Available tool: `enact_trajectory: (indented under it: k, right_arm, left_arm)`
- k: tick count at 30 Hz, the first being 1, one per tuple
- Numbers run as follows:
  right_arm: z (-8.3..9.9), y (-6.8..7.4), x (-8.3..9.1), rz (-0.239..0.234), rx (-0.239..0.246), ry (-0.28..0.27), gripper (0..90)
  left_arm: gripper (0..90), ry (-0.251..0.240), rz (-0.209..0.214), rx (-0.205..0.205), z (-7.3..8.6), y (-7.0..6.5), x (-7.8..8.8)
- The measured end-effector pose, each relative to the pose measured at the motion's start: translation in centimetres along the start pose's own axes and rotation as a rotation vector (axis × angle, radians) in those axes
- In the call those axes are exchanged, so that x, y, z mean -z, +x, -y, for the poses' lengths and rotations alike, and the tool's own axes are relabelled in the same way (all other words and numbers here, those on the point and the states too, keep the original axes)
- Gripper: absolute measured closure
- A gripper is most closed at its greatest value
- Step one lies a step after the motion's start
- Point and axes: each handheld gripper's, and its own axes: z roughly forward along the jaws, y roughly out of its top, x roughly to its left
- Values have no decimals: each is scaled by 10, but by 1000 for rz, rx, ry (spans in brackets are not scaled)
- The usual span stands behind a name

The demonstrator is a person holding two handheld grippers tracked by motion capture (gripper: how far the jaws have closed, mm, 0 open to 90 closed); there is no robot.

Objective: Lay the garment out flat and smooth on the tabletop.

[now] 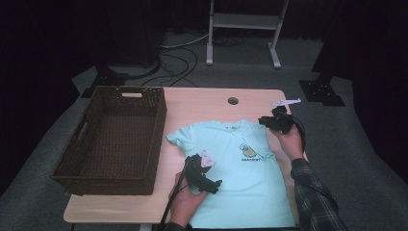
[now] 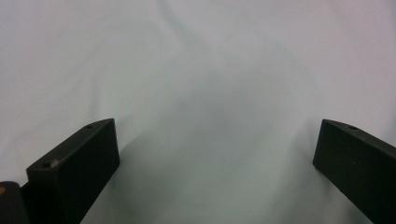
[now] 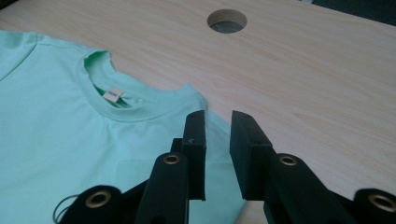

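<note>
Smooth mint cotton T-shirt [image 1: 240, 168] lies flat; left tool [image 2: 217, 158] gapes wide, right tool [image 3: 217, 140] narrowly parted, empty.

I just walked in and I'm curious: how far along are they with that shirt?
Early on, it seems. The mint T-shirt lies spread flat, front up, on the table. The right gripper stands slightly open at its shoulder, gripping nothing; the left gripper hangs open over the cloth. No fold shows, and the basket holds nothing.

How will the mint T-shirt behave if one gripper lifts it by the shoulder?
The T-shirt lies flat with soft wrinkles, so it will probably droop and fold. Being thin cloth, it seems light. On the smooth table it may slide when pushed.
</note>
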Motion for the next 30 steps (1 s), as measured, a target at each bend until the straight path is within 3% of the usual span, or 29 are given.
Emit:
enact_trajectory:
  k: [19,25,30]
  right_arm:
    - [43,31,12,-59,41,-26,758]
    - [59,48,8,-71,81,-6,759]
    - [64,51,4,-74,88,14,758]
  left_arm:
    - [0,-1,-1,0,0,0,0]
    - [0,-2,-1,2,0,0,0]
    - [0,-2,-1,2,0,0,0]
